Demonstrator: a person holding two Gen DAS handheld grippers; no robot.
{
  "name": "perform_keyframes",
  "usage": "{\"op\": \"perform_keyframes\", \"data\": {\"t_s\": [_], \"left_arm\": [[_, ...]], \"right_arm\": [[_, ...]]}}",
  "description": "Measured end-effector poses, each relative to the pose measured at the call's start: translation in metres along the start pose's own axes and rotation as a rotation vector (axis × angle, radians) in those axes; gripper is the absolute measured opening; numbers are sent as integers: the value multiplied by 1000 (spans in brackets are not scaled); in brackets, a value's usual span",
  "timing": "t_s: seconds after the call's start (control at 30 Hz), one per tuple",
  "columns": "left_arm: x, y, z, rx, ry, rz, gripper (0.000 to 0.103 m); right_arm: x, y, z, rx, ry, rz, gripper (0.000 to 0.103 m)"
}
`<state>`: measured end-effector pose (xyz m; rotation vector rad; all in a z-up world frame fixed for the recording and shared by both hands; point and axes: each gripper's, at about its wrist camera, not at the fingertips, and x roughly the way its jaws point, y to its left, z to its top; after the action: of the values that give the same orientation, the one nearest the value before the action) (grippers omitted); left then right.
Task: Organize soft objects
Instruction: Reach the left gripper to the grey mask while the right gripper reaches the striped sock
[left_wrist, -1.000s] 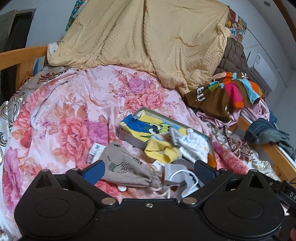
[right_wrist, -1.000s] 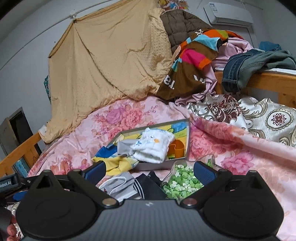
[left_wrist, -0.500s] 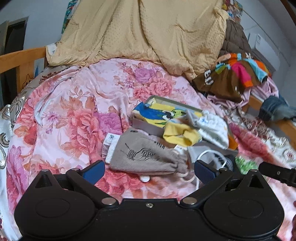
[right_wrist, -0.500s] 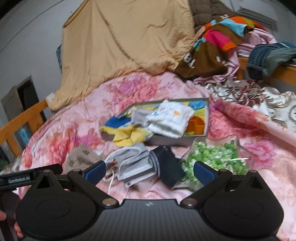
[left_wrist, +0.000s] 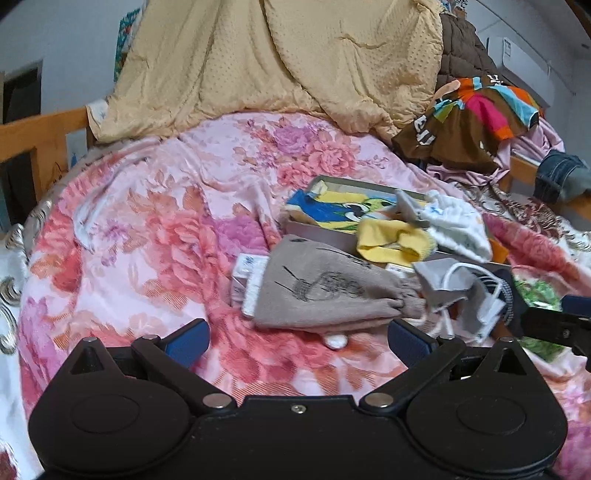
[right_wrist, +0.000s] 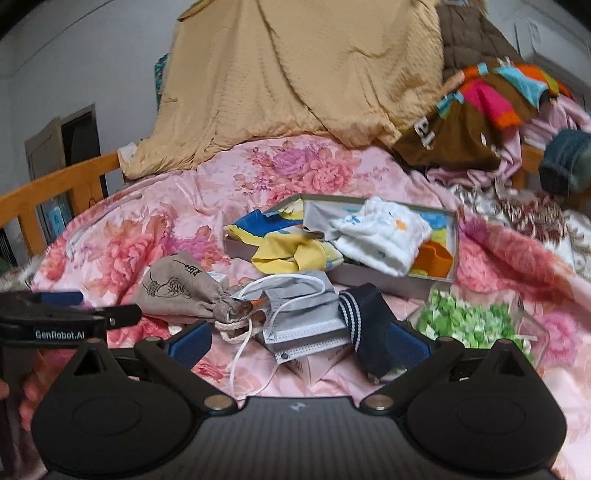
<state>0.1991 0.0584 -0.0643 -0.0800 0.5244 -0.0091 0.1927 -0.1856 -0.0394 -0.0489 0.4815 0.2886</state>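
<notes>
A shallow box (right_wrist: 455, 236) lies on the floral bedspread, holding a white cloth (right_wrist: 380, 236), a yellow cloth (right_wrist: 291, 253) and an orange item (right_wrist: 436, 258). In front of it lie a beige drawstring pouch (right_wrist: 177, 291), a grey face mask (right_wrist: 303, 317), a navy striped sock (right_wrist: 365, 325) and a clear bag of green bits (right_wrist: 469, 321). My left gripper (left_wrist: 297, 338) is open and empty, just short of the pouch (left_wrist: 325, 291). My right gripper (right_wrist: 299, 341) is open and empty, just short of the mask and sock.
A tan quilt (left_wrist: 280, 62) is heaped at the back. A pile of clothes (left_wrist: 476, 122) sits at the right by the wooden bed rail (left_wrist: 37, 136). A small white packet (left_wrist: 245, 273) lies left of the pouch. The left gripper also shows in the right wrist view (right_wrist: 55, 314).
Both grippers have pulled back and tilted downward, so the pouch, mask and sock now show fully ahead of the fingers. Both stay open and empty.
</notes>
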Motion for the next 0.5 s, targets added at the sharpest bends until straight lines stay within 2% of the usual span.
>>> {"op": "perform_keyframes", "data": {"t_s": [0.17,0.5], "left_arm": [[3,-2,-2,86,-36,70,102],[8,-2,-9,103,-15,64,102]], "right_arm": [[9,11,-5,-60,1,-17,103],[16,17,-10,-106,4,-42,103]]}}
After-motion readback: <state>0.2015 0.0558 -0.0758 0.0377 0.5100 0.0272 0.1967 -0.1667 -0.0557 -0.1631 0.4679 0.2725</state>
